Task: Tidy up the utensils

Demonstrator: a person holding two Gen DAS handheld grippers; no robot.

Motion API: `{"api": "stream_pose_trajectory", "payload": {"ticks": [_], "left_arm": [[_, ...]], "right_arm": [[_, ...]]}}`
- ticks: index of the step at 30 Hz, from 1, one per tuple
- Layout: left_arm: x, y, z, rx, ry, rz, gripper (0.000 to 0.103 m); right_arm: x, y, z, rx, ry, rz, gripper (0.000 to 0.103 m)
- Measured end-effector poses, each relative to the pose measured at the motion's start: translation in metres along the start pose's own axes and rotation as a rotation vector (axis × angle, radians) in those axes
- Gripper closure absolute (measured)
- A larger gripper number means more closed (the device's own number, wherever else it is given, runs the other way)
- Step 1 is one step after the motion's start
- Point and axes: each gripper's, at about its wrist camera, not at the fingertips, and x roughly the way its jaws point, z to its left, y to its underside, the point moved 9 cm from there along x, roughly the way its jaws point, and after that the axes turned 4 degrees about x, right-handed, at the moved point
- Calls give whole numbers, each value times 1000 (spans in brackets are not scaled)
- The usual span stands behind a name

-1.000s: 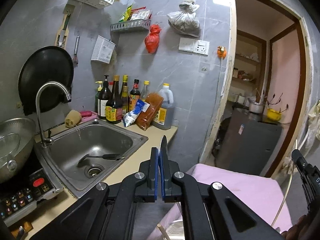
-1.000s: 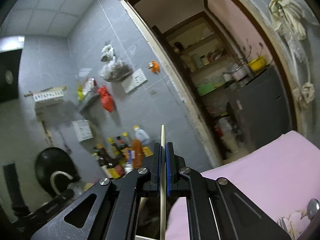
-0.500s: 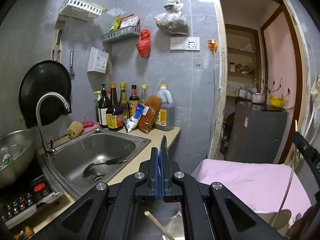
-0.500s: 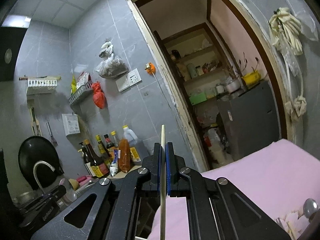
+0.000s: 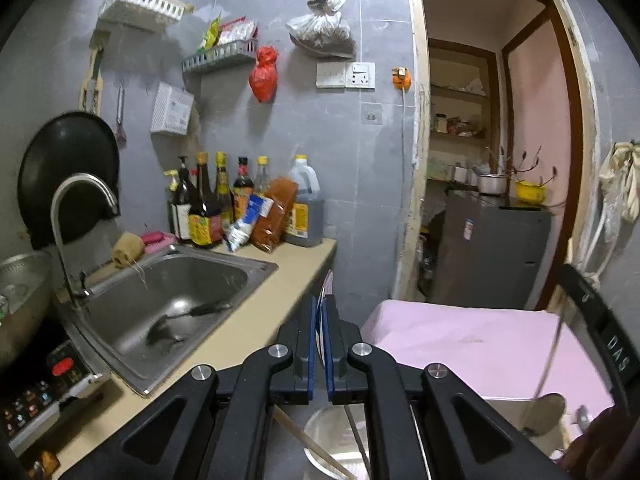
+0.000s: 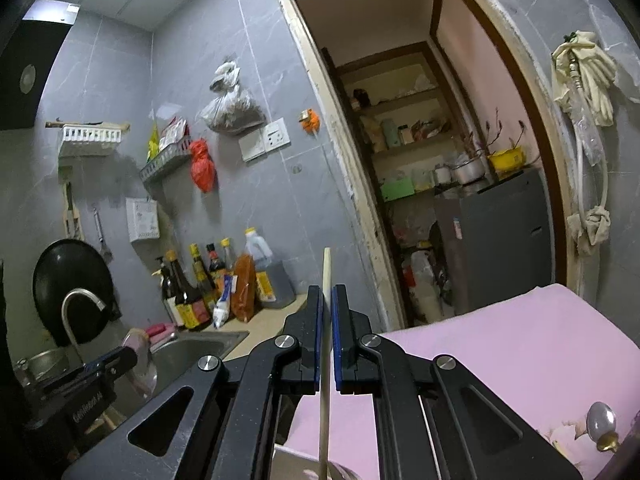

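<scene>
My left gripper (image 5: 320,305) has a metal spoon (image 5: 326,285) between its blue pads, seen edge-on; the jaws are starting to open but the pads still touch it. The right wrist view shows that spoon's shiny bowl (image 6: 141,354) sticking out of the left gripper (image 6: 127,357), above the sink. My right gripper (image 6: 327,297) is shut on a pale wooden chopstick (image 6: 326,270) that stands upright through its pads. Below the left gripper is a round metal container (image 5: 332,434) with another chopstick (image 5: 310,446) leaning in it. Both grippers hang in the air beside the counter.
A steel sink (image 5: 262,267) holds a dark ladle (image 5: 188,314). A faucet (image 5: 80,184), sauce bottles (image 5: 206,208) and an induction cooker (image 5: 60,376) line the counter. A pink-covered table (image 5: 460,344) fills the right, with a second spoon (image 6: 600,420) lying on it. A doorway opens behind.
Both views have rolled so the walls and doorway stand more upright. The left gripper has sunk a little, bringing the metal container into view below it. Both grips are unchanged.
</scene>
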Motion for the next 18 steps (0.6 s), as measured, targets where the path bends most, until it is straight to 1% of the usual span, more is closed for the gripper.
{"api": "stream_pose_trajectory", "payload": {"ticks": [2,6,7,8,9,10,15,17,18], "left_arm": [[-1,1,2,-23,28,15,97],[-3,3,5,-39,63,38,97],[-4,4,5,-41,72,47,97],[-4,4,5,-43,78,52,97],[-5,5,5,-45,91,59,97],[-6,5,5,-49,101,65,97],[-14,4,-2,-56,152,75,96],[-19,2,-7,-49,172,69,96],[-22,1,-10,-46,179,68,96]], "right_arm": [[-3,1,-2,2,-7,21,98],[-7,4,-4,-7,-10,53,96],[-8,5,-4,-5,-11,62,90],[-10,6,-5,-1,-12,71,80],[-12,6,-6,5,-11,76,76],[-15,6,-8,12,-11,75,73],[-29,0,-11,1,-11,83,73],[-37,-4,-14,-12,-14,90,63],[-40,-7,-15,-16,-12,91,62]]}}
